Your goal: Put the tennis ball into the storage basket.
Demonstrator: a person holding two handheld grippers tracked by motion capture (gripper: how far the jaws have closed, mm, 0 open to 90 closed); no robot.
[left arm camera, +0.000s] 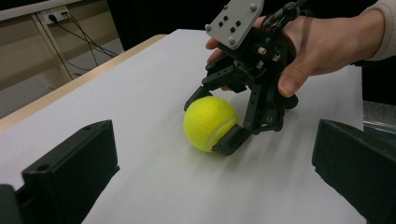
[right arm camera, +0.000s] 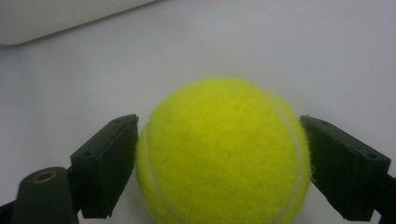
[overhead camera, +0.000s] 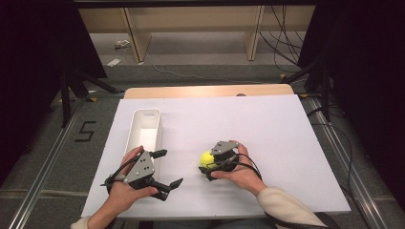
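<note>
A yellow tennis ball [overhead camera: 207, 158] rests on the white sheet [overhead camera: 267, 138], right of centre near the front. My right gripper [overhead camera: 208, 168] holds it from the right, one black jaw against each side. In the right gripper view the ball [right arm camera: 222, 154] sits between the jaws, both pads touching its felt. In the left gripper view the ball [left arm camera: 208, 122] and the right gripper [left arm camera: 214, 120] lie straight ahead. My left gripper [overhead camera: 167, 169] is at the front left, open with nothing between its jaws, pointing right toward the ball.
A long white bin [overhead camera: 143, 113] stands on the sheet at the left, just beyond my left hand; its edge [right arm camera: 56, 18] appears in the right gripper view. The sheet's right half is bare. The wooden table edge [overhead camera: 205, 90] runs along the back.
</note>
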